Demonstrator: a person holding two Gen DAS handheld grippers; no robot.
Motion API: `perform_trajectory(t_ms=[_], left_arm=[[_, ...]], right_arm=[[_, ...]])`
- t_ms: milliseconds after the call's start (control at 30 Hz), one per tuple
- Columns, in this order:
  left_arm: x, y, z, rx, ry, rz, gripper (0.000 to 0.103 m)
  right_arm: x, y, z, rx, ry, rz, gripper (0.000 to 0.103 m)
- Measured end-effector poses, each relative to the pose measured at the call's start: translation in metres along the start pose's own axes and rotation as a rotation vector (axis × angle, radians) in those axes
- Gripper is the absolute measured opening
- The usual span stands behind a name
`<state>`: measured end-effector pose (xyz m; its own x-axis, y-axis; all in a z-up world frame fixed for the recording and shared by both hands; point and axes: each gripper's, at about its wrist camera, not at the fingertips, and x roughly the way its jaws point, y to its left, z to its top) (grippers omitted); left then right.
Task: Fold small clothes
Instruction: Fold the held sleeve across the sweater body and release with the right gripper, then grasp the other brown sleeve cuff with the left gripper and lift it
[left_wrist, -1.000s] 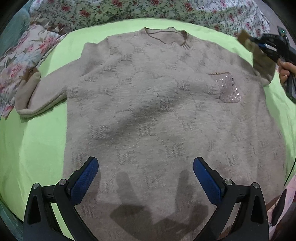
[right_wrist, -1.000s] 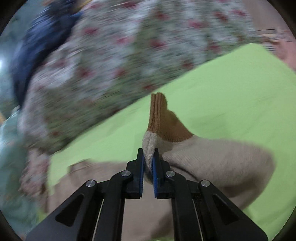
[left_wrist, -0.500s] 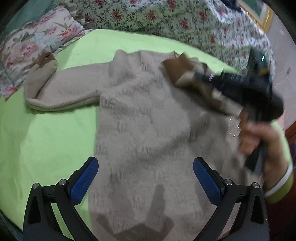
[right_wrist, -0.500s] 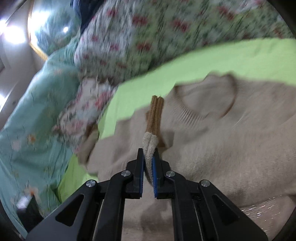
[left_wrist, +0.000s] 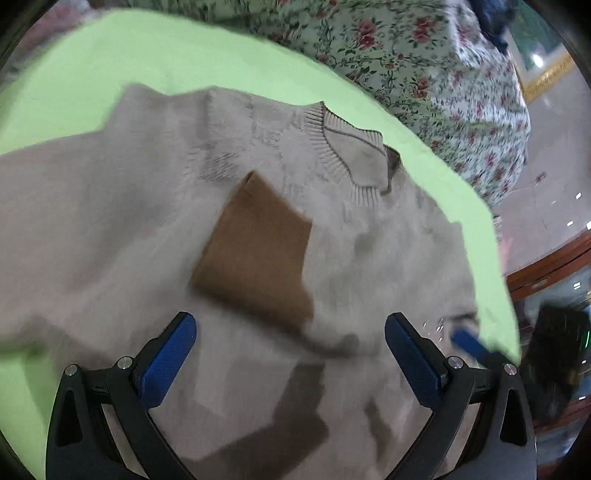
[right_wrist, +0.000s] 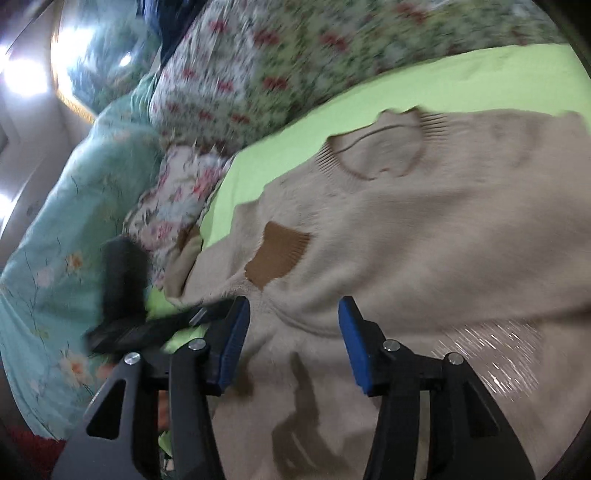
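A beige knit sweater (left_wrist: 147, 229) lies flat on a lime green sheet (left_wrist: 110, 62). One sleeve is folded across its chest, and its brown cuff (left_wrist: 258, 247) rests on the body below the ribbed collar (left_wrist: 343, 147). The sweater (right_wrist: 424, 240), the brown cuff (right_wrist: 279, 258) and the collar (right_wrist: 376, 151) also show in the right wrist view. My left gripper (left_wrist: 290, 356) is open and empty above the lower body. My right gripper (right_wrist: 293, 339) is open and empty just short of the cuff. The other sleeve's end (right_wrist: 183, 262) lies at the sheet's edge.
Floral bedding (left_wrist: 424, 62) is piled behind the sheet. A teal flowered quilt (right_wrist: 74, 206) and a floral pillow (right_wrist: 173, 206) lie beside it. A sparkly patch (right_wrist: 495, 350) sits on the sweater. The left gripper's black body (right_wrist: 122, 280) is beside the right fingers.
The right gripper carried the sleeve across the sweater, opened and let go of the cuff, which now lies on the chest. The left gripper shifted towards the collar side, still open.
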<state>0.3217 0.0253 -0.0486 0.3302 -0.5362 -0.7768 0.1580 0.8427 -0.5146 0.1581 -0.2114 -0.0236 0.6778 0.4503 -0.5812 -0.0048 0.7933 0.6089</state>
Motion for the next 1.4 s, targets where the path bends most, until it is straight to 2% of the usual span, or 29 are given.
perform_trajectory(t_ms=[33,100,133,167,200,333,400,467,500,567,633,667,767,833,967,1033,1067,1100,1133,1200,1267,1333,1400], left_arm=[[0.007,0.002,0.007,-0.008,-0.003,-0.015,0.1],[0.014,0.0,0.018,0.008,-0.037,-0.024,0.084],[0.016,-0.002,0.02,0.022,-0.043,-0.027,0.052],[0.018,-0.004,0.022,0.032,-0.033,-0.033,0.007],[0.019,-0.004,0.022,0.035,-0.025,-0.037,0.008],[-0.025,-0.009,0.0,0.094,-0.194,0.014,0.006],[-0.044,0.005,-0.016,0.071,-0.256,0.037,0.006],[-0.045,0.018,-0.025,0.057,-0.231,0.037,0.01],[-0.038,0.024,-0.026,0.05,-0.192,0.026,0.014],[-0.029,0.027,-0.023,0.053,-0.134,0.007,0.027],[-0.021,0.018,-0.018,0.088,-0.111,-0.003,0.039],[-0.017,0.013,-0.014,0.109,-0.11,0.016,0.041],[-0.017,0.011,-0.012,0.112,-0.121,0.023,0.039],[-0.019,0.015,-0.014,0.095,-0.123,0.015,0.039],[-0.023,0.025,-0.022,0.078,-0.114,0.042,0.039],[-0.023,0.028,-0.021,0.069,-0.114,0.045,0.036],[-0.023,0.026,-0.02,0.074,-0.117,0.046,0.024],[-0.022,0.023,-0.018,0.088,-0.119,0.048,0.015],[-0.02,0.016,-0.015,0.113,-0.12,0.055,0.007],[-0.019,0.002,-0.01,0.158,-0.139,0.056,0.007],[-0.017,-0.011,-0.007,0.194,-0.16,0.049,0.007],[-0.011,-0.018,-0.006,0.225,-0.167,0.066,0.007],[-0.003,-0.016,-0.009,0.231,-0.141,0.103,0.007]], right_arm=[[-0.013,-0.003,-0.006,0.015,-0.02,-0.006,0.052],[-0.032,-0.008,-0.015,0.038,-0.049,-0.02,0.052],[-0.039,-0.01,-0.018,0.046,-0.058,-0.026,0.052],[-0.048,-0.012,-0.022,0.055,-0.074,-0.036,0.052],[-0.051,-0.012,-0.023,0.057,-0.085,-0.044,0.052],[-0.072,-0.02,-0.026,0.06,-0.115,-0.094,0.052],[-0.084,-0.028,-0.025,0.071,-0.144,-0.117,0.052],[-0.092,-0.035,-0.026,0.076,-0.162,-0.149,0.052],[-0.094,-0.038,-0.025,0.077,-0.163,-0.157,0.052],[-0.096,-0.048,-0.022,0.087,-0.157,-0.201,0.052],[-0.1,-0.059,-0.015,0.102,-0.164,-0.264,0.052],[-0.102,-0.063,-0.011,0.105,-0.172,-0.281,0.052],[-0.103,-0.082,0.013,0.114,-0.166,-0.372,0.054],[-0.095,-0.097,0.031,0.12,-0.143,-0.415,0.063],[-0.06,-0.128,0.063,0.124,-0.051,-0.454,0.065],[-0.039,-0.142,0.07,0.143,0.012,-0.436,0.064],[-0.03,-0.145,0.073,0.132,0.041,-0.434,0.059],[-0.026,-0.144,0.074,0.105,0.054,-0.439,0.02],[-0.027,-0.144,0.077,0.094,0.054,-0.433,0.01],[-0.046,-0.143,0.084,0.095,-0.008,-0.43,0.008],[-0.066,-0.143,0.089,0.071,-0.075,-0.478,0.008],[-0.065,-0.149,0.087,0.086,-0.067,-0.495,0.008],[-0.055,-0.155,0.081,0.078,-0.03,-0.517,0.008]])
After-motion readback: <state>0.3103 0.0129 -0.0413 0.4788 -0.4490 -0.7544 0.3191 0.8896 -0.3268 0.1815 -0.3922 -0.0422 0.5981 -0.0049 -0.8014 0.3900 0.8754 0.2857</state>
